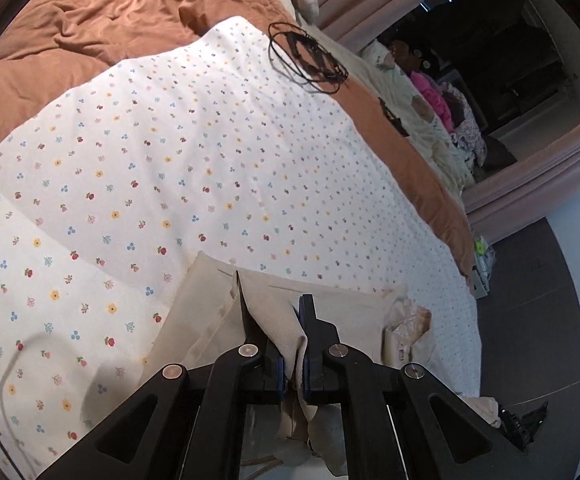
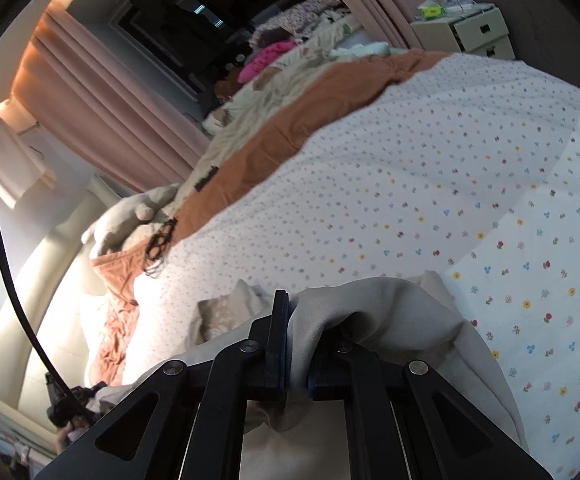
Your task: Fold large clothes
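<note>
Both grippers are clamping beige cloth (image 1: 274, 320): left gripper (image 1: 276, 308) is pinching a fold between its pads, right gripper (image 2: 295, 320) is biting another bunch w/ fabric draping over its right finger. Cloth (image 2: 389, 308) is lying on floral sheet (image 1: 210, 152) at near edge of bed, partly hanging off. Orange duvet (image 1: 102, 20) is sitting beyond sheet, black cable coil (image 1: 305, 56) is resting at sheet's far edge. Pink curtain (image 2: 102, 92) is hanging behind.

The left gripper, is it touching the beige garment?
Touching. The left wrist view shows the left gripper shut on the beige garment, with a fold of the cloth pinched between its jaws above the flowered bedspread.
</note>
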Action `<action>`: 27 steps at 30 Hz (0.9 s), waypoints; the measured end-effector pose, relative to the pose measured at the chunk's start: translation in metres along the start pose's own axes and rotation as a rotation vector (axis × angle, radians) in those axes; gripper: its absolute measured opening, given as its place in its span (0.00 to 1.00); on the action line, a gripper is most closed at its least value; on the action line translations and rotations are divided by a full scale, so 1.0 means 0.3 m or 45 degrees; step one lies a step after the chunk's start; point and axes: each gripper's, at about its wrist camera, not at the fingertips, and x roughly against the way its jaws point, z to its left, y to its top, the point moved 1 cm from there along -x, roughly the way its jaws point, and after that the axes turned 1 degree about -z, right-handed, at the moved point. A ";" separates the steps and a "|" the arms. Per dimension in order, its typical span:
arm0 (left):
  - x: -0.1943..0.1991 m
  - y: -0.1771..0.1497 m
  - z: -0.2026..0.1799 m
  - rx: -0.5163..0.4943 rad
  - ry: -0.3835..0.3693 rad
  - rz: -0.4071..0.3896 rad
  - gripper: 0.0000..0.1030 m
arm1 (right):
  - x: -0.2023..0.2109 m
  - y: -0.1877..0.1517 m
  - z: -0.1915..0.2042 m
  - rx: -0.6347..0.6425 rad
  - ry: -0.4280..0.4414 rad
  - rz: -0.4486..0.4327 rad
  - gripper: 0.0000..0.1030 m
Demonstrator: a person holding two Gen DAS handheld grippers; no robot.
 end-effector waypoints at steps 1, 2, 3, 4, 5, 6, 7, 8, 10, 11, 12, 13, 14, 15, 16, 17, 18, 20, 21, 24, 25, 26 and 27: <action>-0.024 -0.002 -0.006 -0.020 0.017 0.022 0.11 | -0.027 -0.003 -0.012 -0.019 -0.033 0.030 0.09; -0.044 -0.003 -0.010 -0.038 0.027 0.042 0.21 | -0.049 -0.008 -0.022 -0.033 -0.061 0.055 0.11; -0.058 -0.005 -0.013 -0.054 0.032 0.052 0.38 | -0.069 -0.014 -0.030 -0.043 -0.082 0.078 0.19; -0.065 -0.006 -0.017 -0.068 0.030 0.050 0.48 | -0.082 -0.021 -0.035 -0.048 -0.101 0.087 0.36; -0.062 -0.007 -0.021 -0.079 0.028 0.032 0.68 | -0.084 -0.028 -0.036 -0.044 -0.121 0.075 0.55; -0.050 -0.008 -0.022 -0.086 0.029 0.000 0.81 | -0.080 -0.032 -0.035 -0.034 -0.137 0.055 0.62; -0.032 -0.007 -0.024 -0.090 0.028 -0.034 0.85 | -0.071 -0.035 -0.028 -0.018 -0.146 0.032 0.70; -0.013 -0.004 -0.024 -0.091 0.023 -0.061 0.88 | -0.061 -0.037 -0.025 -0.008 -0.141 0.020 0.71; 0.014 0.000 -0.017 -0.083 0.014 -0.085 0.88 | -0.048 -0.044 -0.012 -0.002 -0.128 0.016 0.71; 0.025 0.000 -0.010 -0.076 0.020 -0.087 0.88 | -0.043 -0.052 0.001 0.010 -0.127 0.022 0.71; 0.032 -0.002 -0.007 -0.069 0.027 -0.085 0.88 | -0.046 -0.058 0.014 0.030 -0.132 0.035 0.71; 0.043 -0.007 -0.001 -0.064 0.033 -0.085 0.88 | -0.047 -0.066 0.036 0.062 -0.140 0.052 0.71; 0.056 -0.014 0.002 -0.062 0.040 -0.088 0.88 | -0.049 -0.075 0.059 0.090 -0.143 0.065 0.71; 0.072 -0.024 0.007 -0.065 0.049 -0.094 0.88 | -0.049 -0.086 0.085 0.117 -0.140 0.076 0.71; 0.088 -0.035 0.007 -0.071 0.060 -0.101 0.88 | -0.051 -0.098 0.112 0.138 -0.131 0.088 0.71; 0.107 -0.048 0.010 -0.081 0.077 -0.111 0.88 | -0.055 -0.112 0.138 0.152 -0.120 0.101 0.71; 0.121 -0.059 0.011 -0.093 0.094 -0.115 0.88 | -0.062 -0.124 0.166 0.168 -0.108 0.121 0.71; 0.146 -0.082 0.018 -0.103 0.114 -0.113 0.88 | -0.086 -0.155 0.233 0.231 -0.110 0.172 0.71; 0.157 -0.092 0.024 -0.101 0.123 -0.111 0.88 | -0.097 -0.169 0.266 0.264 -0.117 0.189 0.71; 0.203 -0.130 0.046 -0.115 0.159 -0.115 0.88 | -0.142 -0.217 0.373 0.351 -0.100 0.255 0.71; 0.215 -0.142 0.053 -0.123 0.171 -0.117 0.88 | -0.157 -0.234 0.407 0.376 -0.099 0.272 0.70; 0.229 -0.154 0.063 -0.129 0.181 -0.120 0.88 | -0.172 -0.249 0.437 0.401 -0.110 0.281 0.70; 0.243 -0.167 0.071 -0.135 0.191 -0.122 0.88 | -0.188 -0.265 0.464 0.426 -0.129 0.288 0.70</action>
